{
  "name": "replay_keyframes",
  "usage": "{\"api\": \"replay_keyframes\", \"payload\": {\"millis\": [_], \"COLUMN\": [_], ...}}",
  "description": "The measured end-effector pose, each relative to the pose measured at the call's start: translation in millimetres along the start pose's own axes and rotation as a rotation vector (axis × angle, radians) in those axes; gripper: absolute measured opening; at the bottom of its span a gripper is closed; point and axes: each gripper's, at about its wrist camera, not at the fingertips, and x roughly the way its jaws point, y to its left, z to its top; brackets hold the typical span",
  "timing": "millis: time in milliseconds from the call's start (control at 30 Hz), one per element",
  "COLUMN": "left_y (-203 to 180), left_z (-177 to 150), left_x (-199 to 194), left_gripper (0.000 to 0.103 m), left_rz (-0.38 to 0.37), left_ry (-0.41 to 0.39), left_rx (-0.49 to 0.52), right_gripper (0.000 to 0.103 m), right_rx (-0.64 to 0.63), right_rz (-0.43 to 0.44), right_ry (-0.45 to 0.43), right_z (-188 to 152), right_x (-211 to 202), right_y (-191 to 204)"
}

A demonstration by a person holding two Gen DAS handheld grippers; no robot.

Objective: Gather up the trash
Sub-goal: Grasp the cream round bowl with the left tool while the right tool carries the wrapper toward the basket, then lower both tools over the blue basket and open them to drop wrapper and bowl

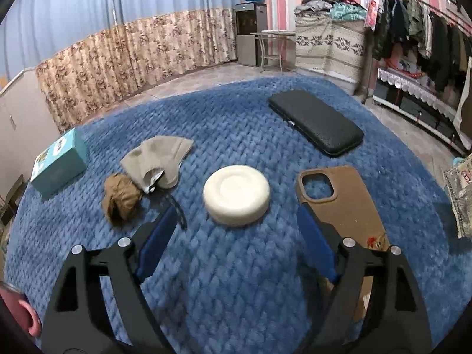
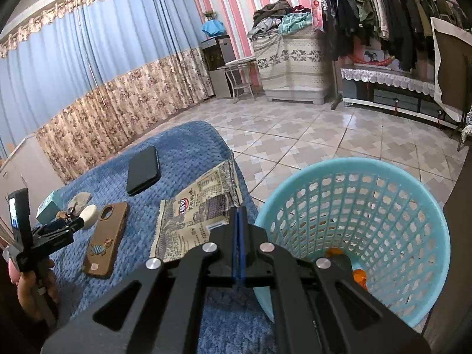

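My left gripper [image 1: 236,218] is open just above the blue blanket [image 1: 236,280], its fingers either side of a white round puck [image 1: 236,198]. A crumpled brown paper [image 1: 121,198] and a grey face mask [image 1: 157,160] lie to its left. My right gripper [image 2: 239,215] is shut on the rim of a light blue mesh basket [image 2: 362,224] that holds orange scraps [image 2: 359,277]. A printed snack wrapper [image 2: 194,218] lies flat on the blanket just left of the basket. The left gripper shows in the right wrist view [image 2: 78,222].
A brown phone case [image 1: 342,203] lies right of the puck, also seen in the right wrist view [image 2: 106,237]. A black case [image 1: 315,122] lies farther back, a teal box [image 1: 59,165] at the far left. Tiled floor [image 2: 324,135] lies beyond the blanket's edge.
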Motion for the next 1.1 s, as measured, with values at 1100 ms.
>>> {"api": "replay_keyframes", "payload": {"millis": [1100], "left_y": [-134], "left_z": [45], "left_x": [-62], "left_gripper": [0.060], "left_rz": [-0.287], "left_ry": [-0.159], "left_rx": [0.121], "right_gripper": [0.001], "right_rx": [0.153], "right_rz": [-0.283], "right_ry": [-0.113], "right_z": [8], "right_x": [-55], "right_y": [-108]}}
